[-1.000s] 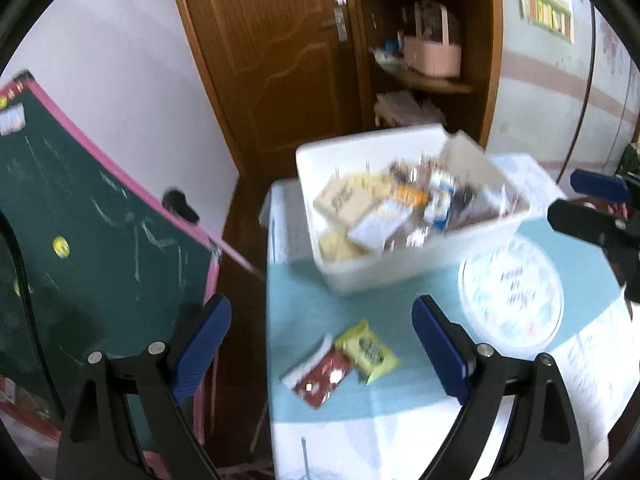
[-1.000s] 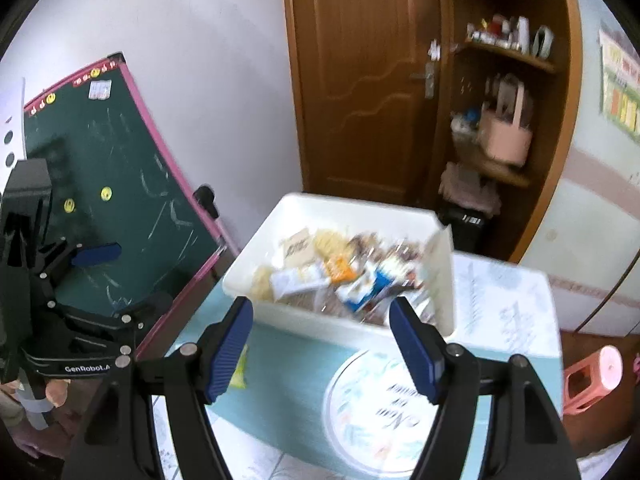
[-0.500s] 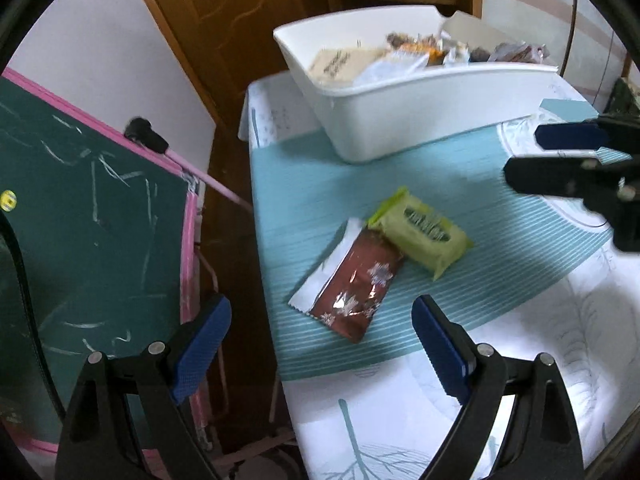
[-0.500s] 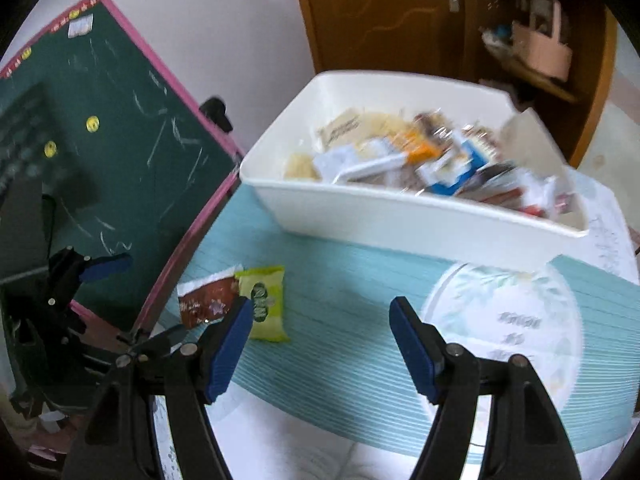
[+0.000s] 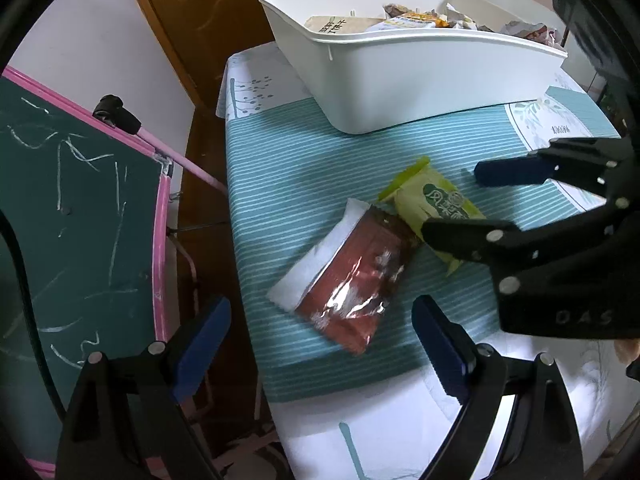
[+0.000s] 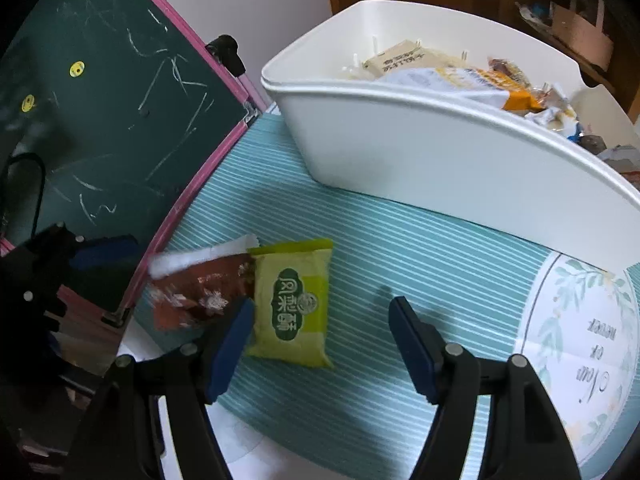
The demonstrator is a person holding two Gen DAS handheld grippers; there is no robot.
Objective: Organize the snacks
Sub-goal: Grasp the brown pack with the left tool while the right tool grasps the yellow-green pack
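A green snack pack [image 5: 434, 202] [image 6: 294, 306] and a dark red snack pack [image 5: 352, 276] [image 6: 198, 294] lie side by side on the teal striped mat [image 5: 292, 168]. A white bin [image 5: 408, 60] [image 6: 420, 148] full of snacks stands behind them. My left gripper [image 5: 320, 344] is open, low over the near end of the red pack. My right gripper [image 6: 320, 344] is open and straddles the green pack; it also shows in the left wrist view [image 5: 460, 200], coming in from the right.
A green chalkboard with a pink frame [image 5: 80, 208] [image 6: 112, 120] leans just left of the table edge. A wooden door [image 5: 208, 12] and shelves stand behind the bin. A round printed mat [image 6: 584, 344] lies at the right.
Both grippers have dropped and moved in toward the two packs. The right gripper now sits around the green pack; the left one is closer to the red pack.
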